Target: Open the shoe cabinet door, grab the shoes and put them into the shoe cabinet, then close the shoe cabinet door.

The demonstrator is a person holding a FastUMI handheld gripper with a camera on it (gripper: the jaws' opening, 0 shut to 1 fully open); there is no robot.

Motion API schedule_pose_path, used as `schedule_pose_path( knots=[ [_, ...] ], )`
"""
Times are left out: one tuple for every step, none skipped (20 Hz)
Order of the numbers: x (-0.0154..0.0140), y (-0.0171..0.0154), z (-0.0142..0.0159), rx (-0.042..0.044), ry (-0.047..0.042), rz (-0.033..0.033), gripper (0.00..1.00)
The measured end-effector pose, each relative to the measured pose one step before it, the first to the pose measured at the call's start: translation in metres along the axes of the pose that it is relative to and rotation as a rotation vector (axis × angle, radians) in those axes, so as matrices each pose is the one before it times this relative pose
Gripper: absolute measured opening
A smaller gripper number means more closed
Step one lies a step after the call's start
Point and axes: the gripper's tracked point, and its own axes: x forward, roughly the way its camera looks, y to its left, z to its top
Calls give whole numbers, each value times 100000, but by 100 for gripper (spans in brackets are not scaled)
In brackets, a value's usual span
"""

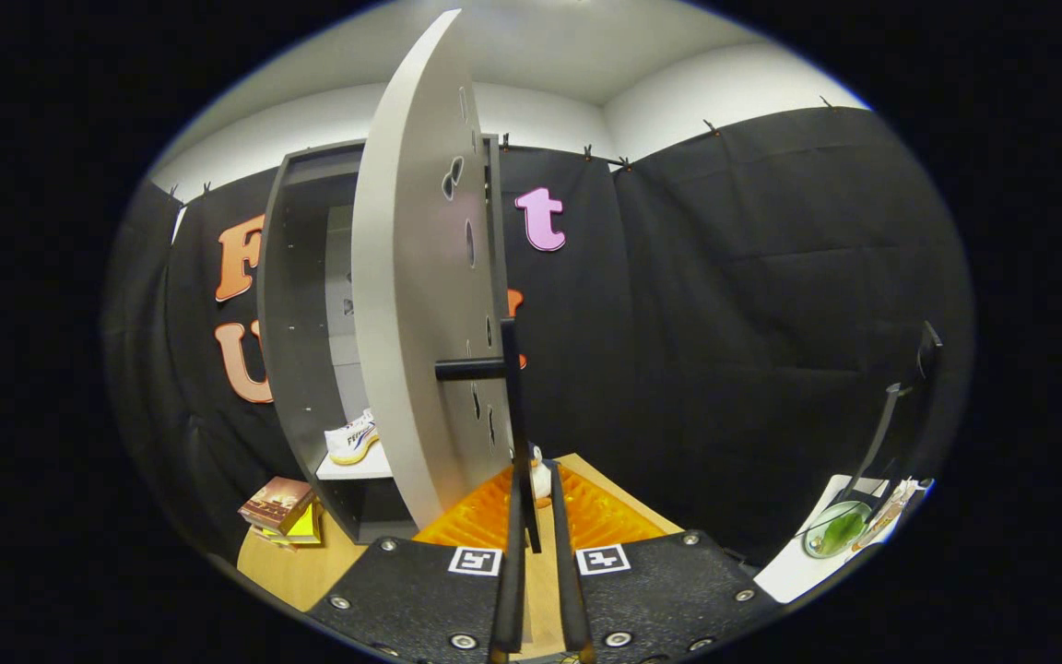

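Judging by the white shoe (352, 439) resting on the cabinet's shelf (367, 467), you have the middle of the job done: it lies inside the shoe cabinet (296, 304), low down, to the left of the door. Whether a second shoe sits behind it I cannot tell, since the door hides much of the interior. The door (416, 277) stands swung out towards you, edge-on, with its dark bar handle (513, 387) reaching down to just ahead of your tongs (540, 526). The tongs are drawn narrow, their two fingers close together, and the lower end of the handle appears to sit between or right against them; I cannot say for sure that both fingers press on it. What remains, as I read it, is the closing: the door has to be pushed left and away until it shuts against the cabinet front. Beyond the tongs, an orange ribbed mat (485, 516) lies on the bench (291, 572) with a small white figure (540, 475) on it. A stack of books (280, 509) rests near the cabinet's left foot.
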Motion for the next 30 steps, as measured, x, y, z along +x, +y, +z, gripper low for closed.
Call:
schedule_pose_path(
  knots=[
    [90,-390,-90,83,1114,-253,17],
    [-132,-413,-41,718,684,-291,28],
    [-81,-350,52,-29,708,-727,37],
    [-279,-658,177,-498,-469,-1646,46],
    [-116,-558,26,-681,-248,-1930,52],
    [-163,-264,104,-654,-268,-1945,59],
    [-297,-387,132,-1140,-755,-2366,61],
    [-374,-427,329,-1297,-1383,-2817,64],
    [-507,-507,507,-926,-1733,-2458,66],
    [-541,-432,694,-523,-1837,-1826,71],
    [-744,-385,734,-325,-2113,-1460,73],
    [-598,-22,648,-547,-2145,-1229,76],
    [-819,388,566,-257,-1719,200,77],
    [-826,792,304,-370,-1021,1381,81],
    [-837,885,246,-632,-1000,1458,84],
    [-731,1065,96,-891,-1010,1714,88],
    [-469,1364,-51,-1296,-562,2712,89],
    [-383,1524,-166,-1418,-91,2806,90],
    [-300,1334,-366,-1406,3,2566,90],
    [29,1360,-508,-1207,484,2466,93],
    [145,1290,-759,-576,1014,2484,93],
    [236,1310,-935,-10,1064,2813,93],
    [535,1230,-1268,21,2244,2593,93],
    [614,1102,-1542,-310,2234,2492,93],
    [958,1000,-1828,-515,2978,1983,94],
    [890,848,-2023,-954,3140,1772,94],
    [998,620,-2213,-1196,3792,1470,94],
    [1011,679,-2099,-1135,3151,1582,95],
    [1164,704,-1977,-622,3615,1440,95],
    [1047,543,-2346,-61,4564,1301,95]
  ],
)
